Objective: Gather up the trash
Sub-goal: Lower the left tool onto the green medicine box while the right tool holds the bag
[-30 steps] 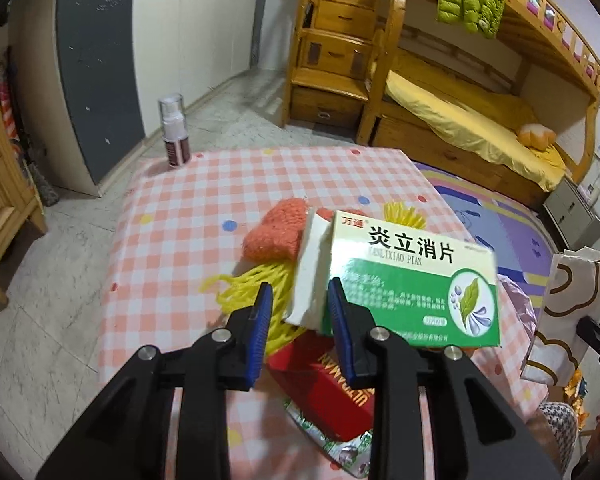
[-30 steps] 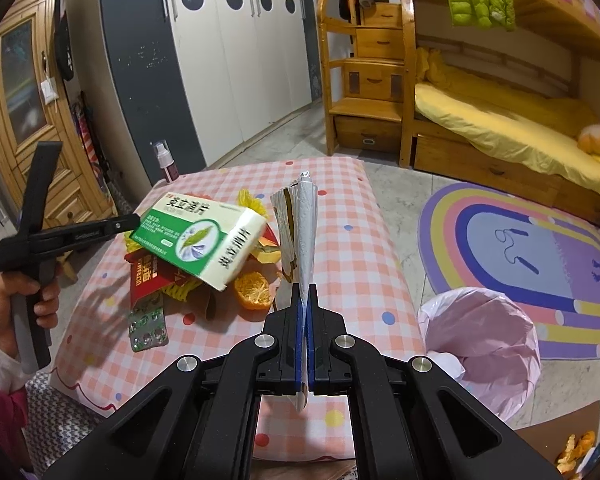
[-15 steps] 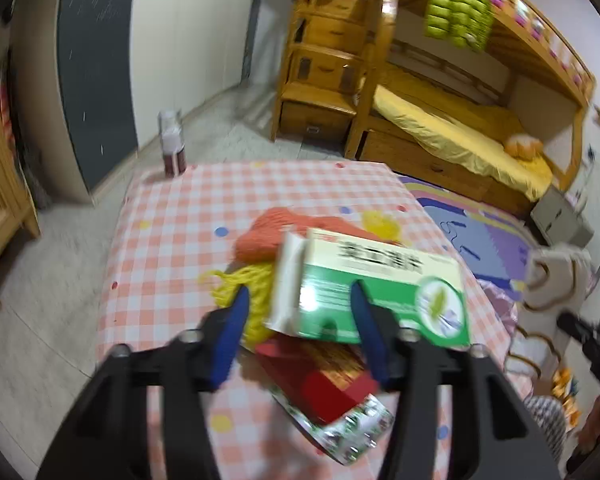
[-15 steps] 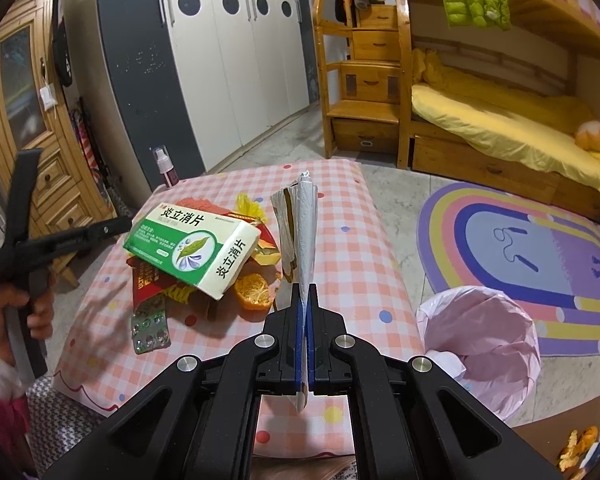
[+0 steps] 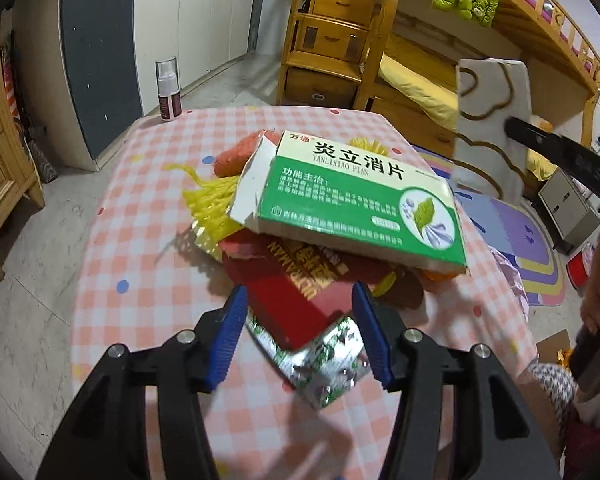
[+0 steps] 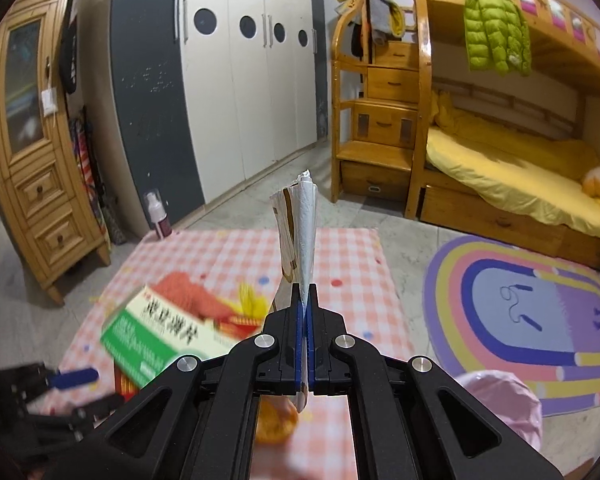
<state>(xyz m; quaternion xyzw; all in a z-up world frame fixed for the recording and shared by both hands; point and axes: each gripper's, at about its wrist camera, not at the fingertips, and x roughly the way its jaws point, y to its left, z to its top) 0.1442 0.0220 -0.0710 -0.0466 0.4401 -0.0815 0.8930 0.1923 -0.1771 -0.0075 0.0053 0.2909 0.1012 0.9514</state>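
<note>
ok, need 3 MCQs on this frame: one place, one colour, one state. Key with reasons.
1. Where does the green medicine box lie?
A. on the floor
B. on top of the red packet
C. inside the pink-lined bin

2. What colour are the left tool pads?
A. blue
B. red
C. white

3. What state is the right tool in?
A. open, empty
B. shut, empty
C. shut on the folded wrapper

Key: B, the box overlaps the packet; A, blue pads flank the packet; C, the wrapper sticks up from closed jaws.

left tool (image 5: 298, 330) — jaws spread wide | straddling red packet (image 5: 296, 296) — green medicine box (image 5: 352, 200) atop pile
</note>
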